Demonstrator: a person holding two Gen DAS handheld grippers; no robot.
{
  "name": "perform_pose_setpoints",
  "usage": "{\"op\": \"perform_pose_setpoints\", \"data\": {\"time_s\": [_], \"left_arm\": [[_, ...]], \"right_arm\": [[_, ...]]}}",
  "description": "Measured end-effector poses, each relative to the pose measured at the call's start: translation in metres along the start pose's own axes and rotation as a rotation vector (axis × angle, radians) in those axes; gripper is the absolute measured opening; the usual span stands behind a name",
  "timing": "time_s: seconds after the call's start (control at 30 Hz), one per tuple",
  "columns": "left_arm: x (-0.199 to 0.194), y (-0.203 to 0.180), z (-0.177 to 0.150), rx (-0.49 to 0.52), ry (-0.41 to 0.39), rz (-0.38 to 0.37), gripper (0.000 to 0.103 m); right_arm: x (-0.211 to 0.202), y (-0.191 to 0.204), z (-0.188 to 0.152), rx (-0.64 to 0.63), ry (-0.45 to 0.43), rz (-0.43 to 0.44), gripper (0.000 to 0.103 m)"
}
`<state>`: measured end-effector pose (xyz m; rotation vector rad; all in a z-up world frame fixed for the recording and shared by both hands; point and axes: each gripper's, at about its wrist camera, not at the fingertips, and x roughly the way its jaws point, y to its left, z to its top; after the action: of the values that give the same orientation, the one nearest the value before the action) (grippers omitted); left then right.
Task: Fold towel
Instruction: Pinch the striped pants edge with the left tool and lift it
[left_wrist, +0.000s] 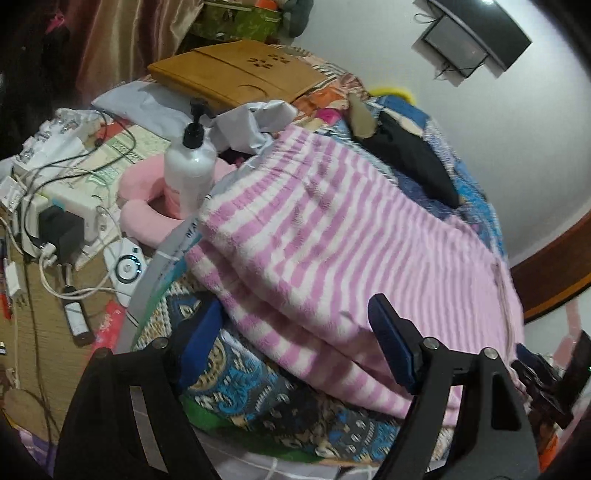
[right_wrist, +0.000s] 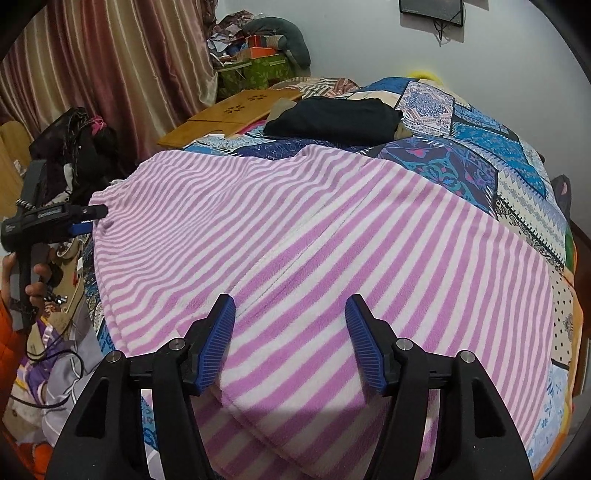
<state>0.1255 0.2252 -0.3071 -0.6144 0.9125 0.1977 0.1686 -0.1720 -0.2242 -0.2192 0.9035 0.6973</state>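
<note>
Left gripper (left_wrist: 295, 343): black frame arms, dark-blue fingers (left_wrist: 391, 347), round silver screws at pivots. Right gripper (right_wrist: 290, 343): same black frame, blue ribbed pads (right_wrist: 364, 350) on inner faces, four silver screw heads across linkage. Seen from right wrist view, left gripper shows black body with small white lettering on side, grey grip wrap on handle, blue fingertip. Person's hand (right_wrist: 35, 284) on handle; orange sleeve (right_wrist: 9, 332) at wrist.

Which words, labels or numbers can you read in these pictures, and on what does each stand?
"MA": on the grey band beside the towel; the rest is hidden.
Label on the left gripper: too blurred to read.
Label on the pump bottle: too blurred to read.
</note>
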Motion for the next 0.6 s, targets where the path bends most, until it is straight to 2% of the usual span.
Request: {"op": "perform_pose_setpoints", "data": {"time_s": [0.13,0.17,0.2,0.23,0.27,0.3,0.43,0.6], "left_arm": [[0.014,-0.012,0.005,0.032,0.003,0.106,0.079],[0.018,-0.018,0.005,0.056,0.004,0.143,0.073],[0.022,-0.024,0.005,0.091,0.003,0.178,0.055],[0.025,-0.029,0.005,0.122,0.006,0.194,0.041],[0.03,-0.036,0.005,0.147,0.029,0.17,0.018],[0.032,-0.04,0.005,0.151,0.043,0.151,0.012],[0.026,-0.064,0.006,0.254,-0.002,0.223,0.011],[-0.008,-0.096,0.014,0.346,-0.093,0.207,0.011]], "right_arm": [[0.001,0.0,0.0,0.0,-0.006,0.005,0.06],[0.001,-0.001,0.0,0.002,-0.008,0.007,0.06],[0.001,-0.001,0.0,0.004,-0.01,0.008,0.06],[0.001,-0.001,0.0,0.006,-0.012,0.009,0.06],[0.001,-0.001,0.0,0.009,-0.013,0.009,0.06],[0.001,-0.001,0.0,0.011,-0.015,0.009,0.06],[-0.001,-0.002,0.001,0.022,-0.016,0.009,0.06],[-0.015,-0.012,-0.001,0.066,-0.025,-0.007,0.06]]}}
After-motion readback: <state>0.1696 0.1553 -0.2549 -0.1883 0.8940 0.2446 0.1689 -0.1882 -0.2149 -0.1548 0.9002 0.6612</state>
